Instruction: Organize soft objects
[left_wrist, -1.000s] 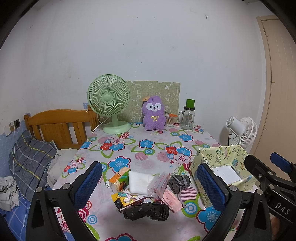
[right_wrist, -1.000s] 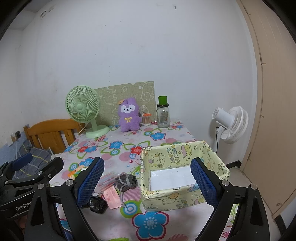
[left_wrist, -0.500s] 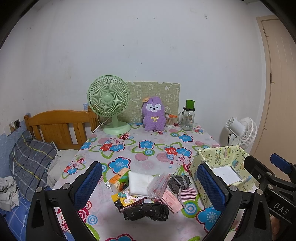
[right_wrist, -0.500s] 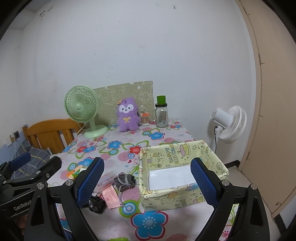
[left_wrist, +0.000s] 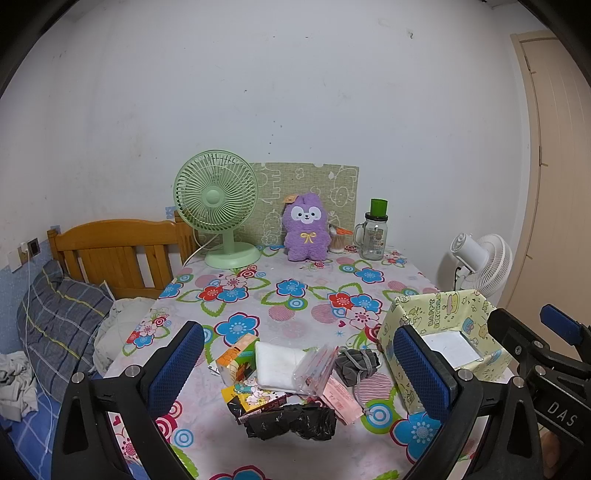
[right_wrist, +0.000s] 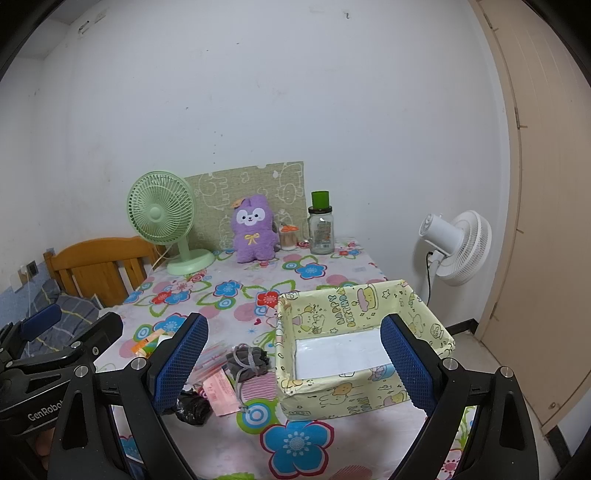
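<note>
Yellow cartoon-print box (right_wrist: 364, 334) has barely shifted in a second; left tool (left_wrist: 295, 367) and right tool (right_wrist: 293, 363), both wide open and empty, still hover, so sorting the pile (left_wrist: 291, 380) hasn't begun

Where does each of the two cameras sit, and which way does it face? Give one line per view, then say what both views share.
Left wrist: sits on the left gripper, facing across the floral table over the pile of small items; its open blue fingers frame the view, and the right gripper shows at the right edge.
Right wrist: sits on the right gripper, facing the yellow box; its open fingers and the left gripper show.
Shared: green fan, purple plush, glass jar, white fan.
</note>
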